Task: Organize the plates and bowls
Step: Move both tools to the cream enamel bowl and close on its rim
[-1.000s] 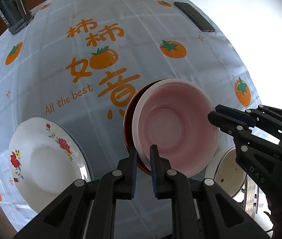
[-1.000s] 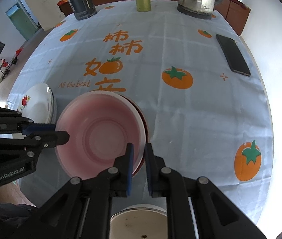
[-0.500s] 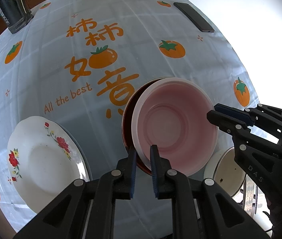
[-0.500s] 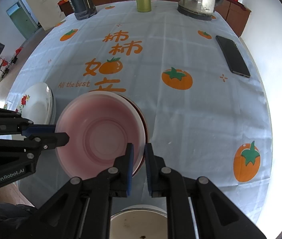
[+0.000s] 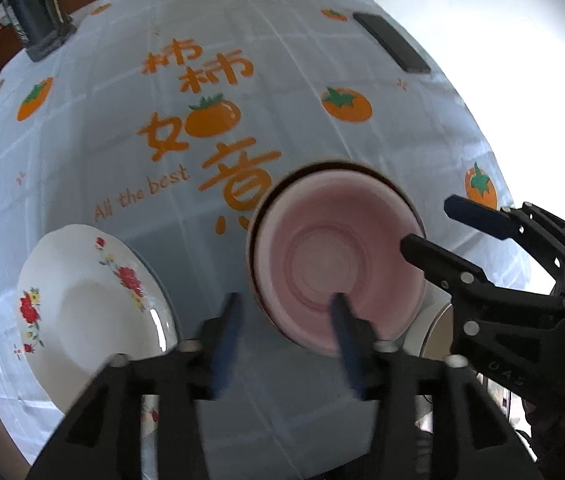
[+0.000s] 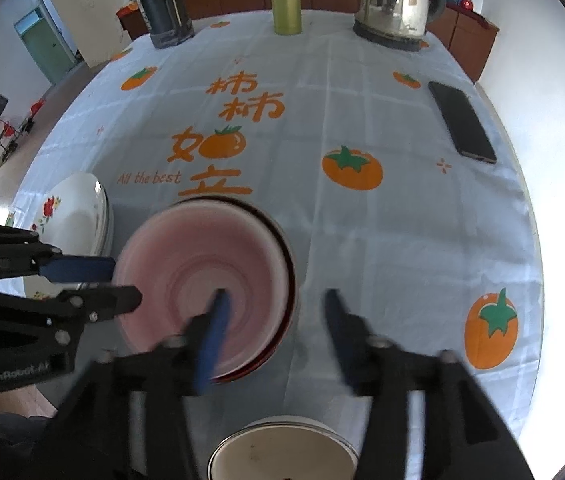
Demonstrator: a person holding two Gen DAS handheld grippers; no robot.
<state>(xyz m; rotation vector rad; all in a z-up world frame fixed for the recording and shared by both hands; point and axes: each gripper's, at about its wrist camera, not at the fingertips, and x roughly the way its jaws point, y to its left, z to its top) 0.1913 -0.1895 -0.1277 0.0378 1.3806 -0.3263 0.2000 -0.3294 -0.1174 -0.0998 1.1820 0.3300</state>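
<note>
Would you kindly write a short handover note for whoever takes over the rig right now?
Left tongs: opening, nothing pressed between them; they straddle the near rim of the pink bowl.
Right tongs: also opening, holding nothing, astride the bowl's right rim.
Things: the pink bowl sits nested in a dark red bowl mid-table. The floral plates lie stacked to its left. A white bowl waits at the near table edge.
Done: pink bowl stacked in the red one.
Left: probably the white bowl, perhaps onto that stack.
</note>
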